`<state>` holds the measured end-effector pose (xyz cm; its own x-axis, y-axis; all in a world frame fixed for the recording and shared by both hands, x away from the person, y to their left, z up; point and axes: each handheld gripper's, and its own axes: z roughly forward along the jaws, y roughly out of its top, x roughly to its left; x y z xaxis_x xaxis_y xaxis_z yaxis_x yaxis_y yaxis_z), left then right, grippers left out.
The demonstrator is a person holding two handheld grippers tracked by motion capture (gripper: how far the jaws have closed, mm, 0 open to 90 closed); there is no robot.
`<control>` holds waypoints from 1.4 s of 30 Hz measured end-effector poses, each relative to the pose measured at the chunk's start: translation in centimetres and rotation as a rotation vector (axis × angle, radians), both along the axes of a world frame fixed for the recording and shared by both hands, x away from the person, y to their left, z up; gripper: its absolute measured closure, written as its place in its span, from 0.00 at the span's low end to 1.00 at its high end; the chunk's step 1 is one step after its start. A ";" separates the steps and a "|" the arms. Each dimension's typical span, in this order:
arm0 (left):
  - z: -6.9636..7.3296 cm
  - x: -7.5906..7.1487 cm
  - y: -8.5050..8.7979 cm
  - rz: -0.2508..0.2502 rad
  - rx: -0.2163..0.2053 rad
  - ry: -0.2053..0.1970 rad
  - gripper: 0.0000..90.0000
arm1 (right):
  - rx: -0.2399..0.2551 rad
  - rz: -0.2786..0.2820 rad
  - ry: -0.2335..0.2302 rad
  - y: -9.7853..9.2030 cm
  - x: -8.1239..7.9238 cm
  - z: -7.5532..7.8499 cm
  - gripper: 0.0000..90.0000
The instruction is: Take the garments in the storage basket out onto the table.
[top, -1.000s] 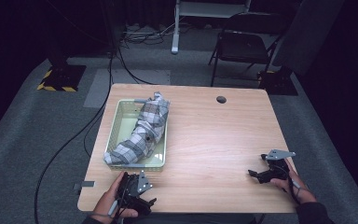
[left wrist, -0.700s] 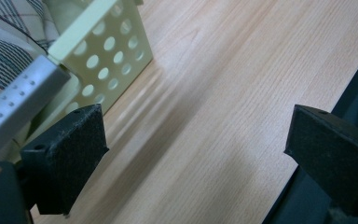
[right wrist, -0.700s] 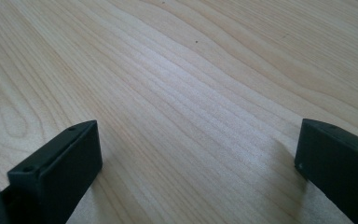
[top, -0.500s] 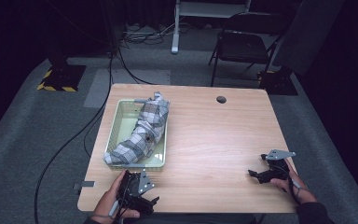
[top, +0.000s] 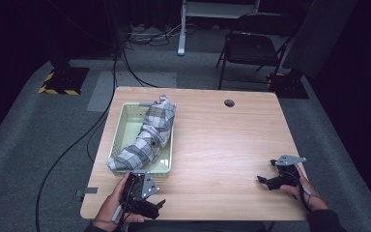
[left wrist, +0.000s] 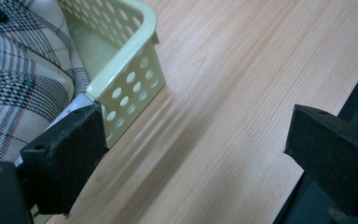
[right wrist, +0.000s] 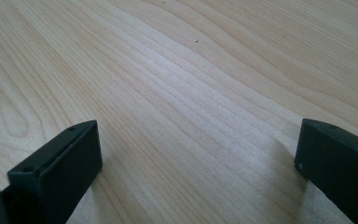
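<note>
A pale green perforated basket stands on the left half of the wooden table. A grey-and-white plaid cloth lies bundled in it, spilling over the far rim. My left gripper rests near the table's front edge just in front of the basket, open with nothing between its jaws. In the left gripper view the basket's corner and the plaid cloth sit close beyond the left jaw. My right gripper lies at the front right, open over bare wood.
A round cable hole sits near the table's far edge. Behind the table stand a black folding chair and a white stand. Cables run across the grey carpet on the left.
</note>
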<state>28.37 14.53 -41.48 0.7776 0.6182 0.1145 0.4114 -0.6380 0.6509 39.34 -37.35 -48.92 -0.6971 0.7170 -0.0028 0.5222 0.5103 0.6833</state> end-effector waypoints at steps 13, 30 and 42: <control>1.2 1.2 0.0 0.015 -0.028 -0.031 0.05 | 0.000 0.000 0.000 0.0 0.0 0.0 0.01; 2.5 4.1 0.1 0.070 -0.053 -0.059 0.05 | 0.000 -0.001 0.000 0.0 0.0 0.0 0.01; 3.5 6.2 -0.4 0.118 -0.062 -0.067 0.05 | 0.000 -0.001 0.000 0.0 0.0 0.0 0.01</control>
<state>34.57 14.13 -37.95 0.6908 0.7125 0.1229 0.4353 -0.5456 0.7161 39.33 -37.35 -48.92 -0.6966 0.7175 -0.0027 0.5227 0.5100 0.6831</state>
